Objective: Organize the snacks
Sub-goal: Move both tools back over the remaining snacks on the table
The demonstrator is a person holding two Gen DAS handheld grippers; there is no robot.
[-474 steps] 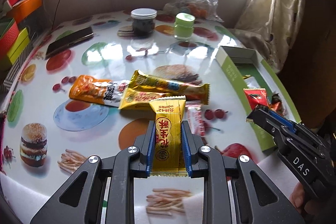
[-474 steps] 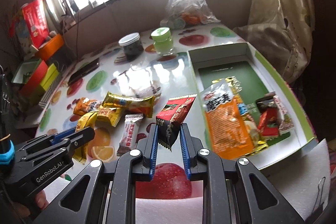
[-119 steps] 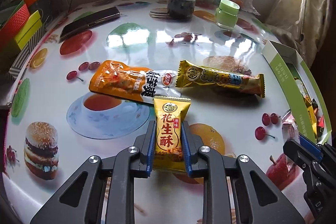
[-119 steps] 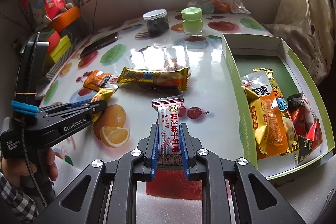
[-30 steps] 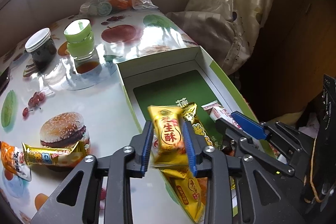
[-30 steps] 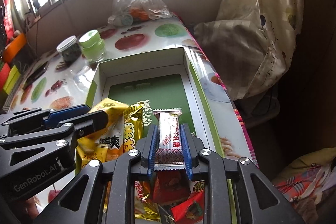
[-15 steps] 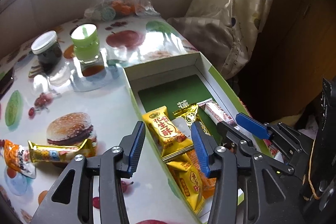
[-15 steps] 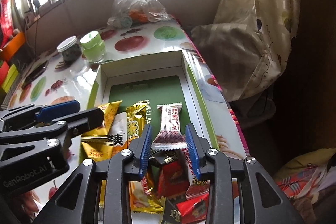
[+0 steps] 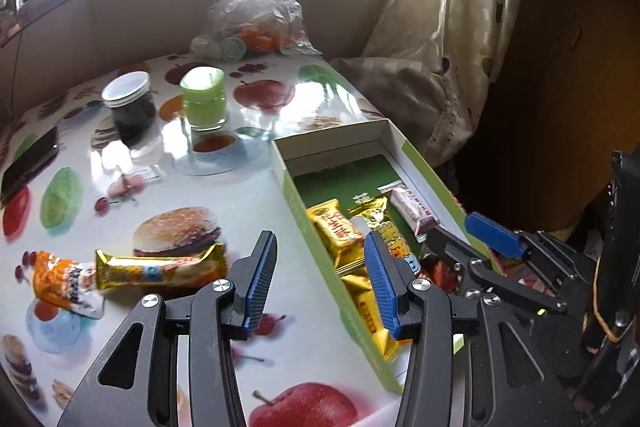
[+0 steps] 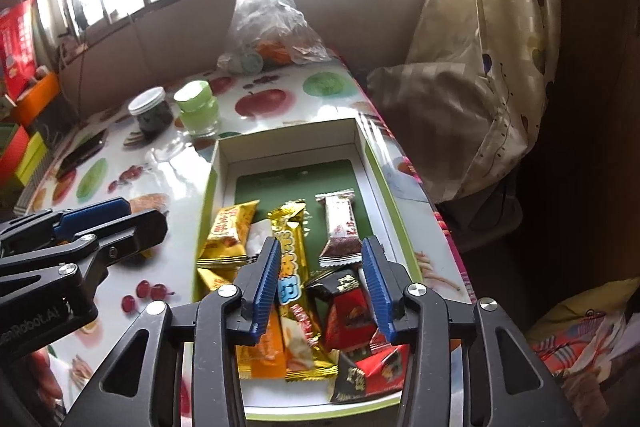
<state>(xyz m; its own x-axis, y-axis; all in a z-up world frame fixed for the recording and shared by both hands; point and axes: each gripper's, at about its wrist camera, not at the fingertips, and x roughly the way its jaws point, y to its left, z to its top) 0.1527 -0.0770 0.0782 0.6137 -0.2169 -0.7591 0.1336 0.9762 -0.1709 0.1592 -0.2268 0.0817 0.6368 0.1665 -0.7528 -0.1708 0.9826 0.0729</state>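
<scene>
A green-rimmed open box [image 10: 376, 167] [image 9: 298, 203] on the table's right side holds several snack packs. Among them are a yellow peanut-crisp pack [image 10: 230, 227] [image 9: 336, 233], a long gold bar [image 10: 292, 259] and a white-and-brown nougat bar [image 10: 340, 227] [image 9: 412, 207]. My right gripper [image 10: 318, 281] is open and empty above the box's near half. My left gripper [image 9: 320, 285] is open and empty over the box's left wall. A gold bar [image 9: 160, 269] and an orange pouch [image 9: 64, 283] lie on the table to the left.
A dark jar [image 9: 128, 107], a green jar [image 9: 204, 97] and a clear plastic bag [image 9: 256, 15] stand at the back. A phone [image 9: 28, 163] lies far left. Coloured boxes [image 10: 24, 147] sit by the left wall. A curtain [image 10: 480, 87] hangs right of the table.
Both grippers have opened. The yellow peanut-crisp pack and the white-and-brown bar left the jaws and now lie in the box. Both grippers have pulled back slightly.
</scene>
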